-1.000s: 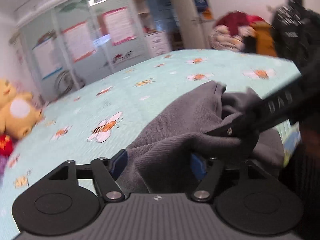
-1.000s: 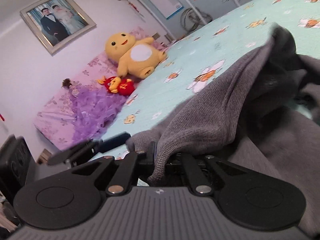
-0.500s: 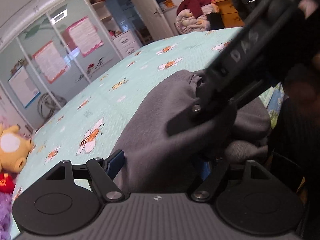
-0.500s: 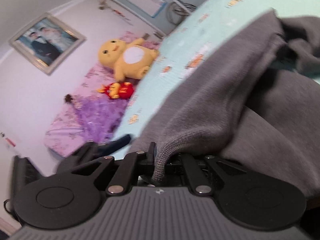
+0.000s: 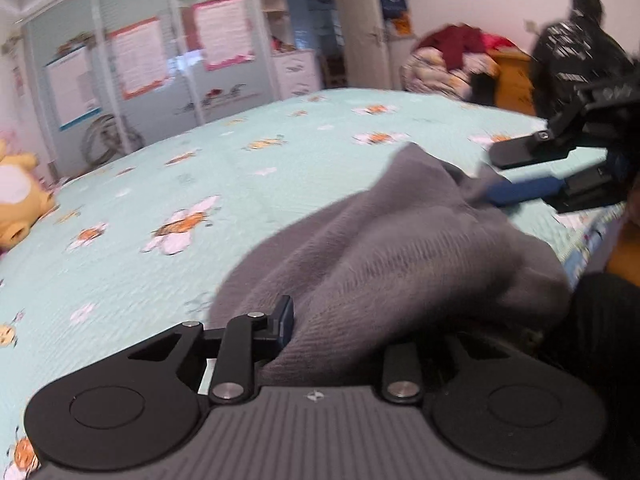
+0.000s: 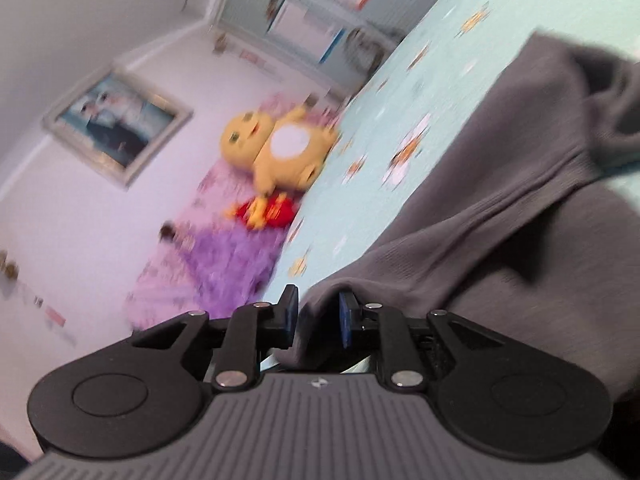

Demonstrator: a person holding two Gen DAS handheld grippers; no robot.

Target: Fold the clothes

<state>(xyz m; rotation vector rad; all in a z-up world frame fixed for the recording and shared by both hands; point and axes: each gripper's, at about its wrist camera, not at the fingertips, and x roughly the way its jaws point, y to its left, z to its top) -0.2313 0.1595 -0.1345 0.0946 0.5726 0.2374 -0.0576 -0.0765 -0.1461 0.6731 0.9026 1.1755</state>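
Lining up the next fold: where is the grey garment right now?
The grey garment lies bunched on the mint floral bedspread near its close edge, filling the lower right of both wrist views.

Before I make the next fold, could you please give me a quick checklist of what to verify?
1. Grey garment resting on the bedspread: ok, though bunched.
2. Left claw has cloth between its jaws: ok, they are closing.
3. Left claw grip firm: cannot tell, one pad is hidden.
4. Right claw free of cloth: not ok, its jaws are opening with a fold between them.
5. Yellow plush toy apart from the garment: ok.
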